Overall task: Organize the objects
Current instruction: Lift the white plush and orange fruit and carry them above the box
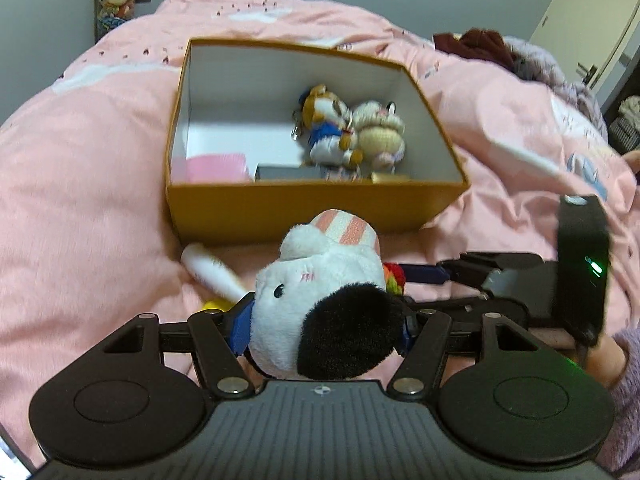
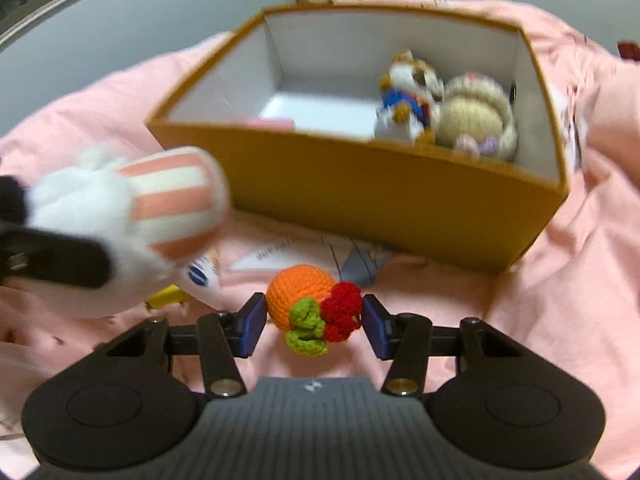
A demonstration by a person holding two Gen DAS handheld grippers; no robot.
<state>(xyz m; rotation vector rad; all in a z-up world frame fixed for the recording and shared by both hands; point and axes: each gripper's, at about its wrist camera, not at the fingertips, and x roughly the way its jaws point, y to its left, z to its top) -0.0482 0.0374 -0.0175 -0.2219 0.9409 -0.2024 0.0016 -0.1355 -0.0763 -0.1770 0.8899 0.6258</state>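
An open orange box (image 1: 304, 208) with white inner walls sits on the pink bed; it also shows in the right wrist view (image 2: 392, 200). Inside stand a small brown-and-blue plush (image 1: 330, 128) and a cream crochet doll (image 1: 378, 132). My left gripper (image 1: 326, 320) is shut on a white-and-black plush with a pink-striped hat (image 1: 320, 296), held just before the box's near wall. The plush also shows in the right wrist view (image 2: 132, 216). My right gripper (image 2: 314, 320) is shut on an orange, red and green crochet fruit (image 2: 312, 312), above the blanket in front of the box.
A white tube (image 1: 210, 270) and a yellow item (image 1: 214, 305) lie on the pink blanket (image 1: 80, 184) beside the box. A pink pad (image 1: 216, 166) and a dark flat item (image 1: 280, 171) lie in the box. Dark clothes (image 1: 480, 44) sit at the back right.
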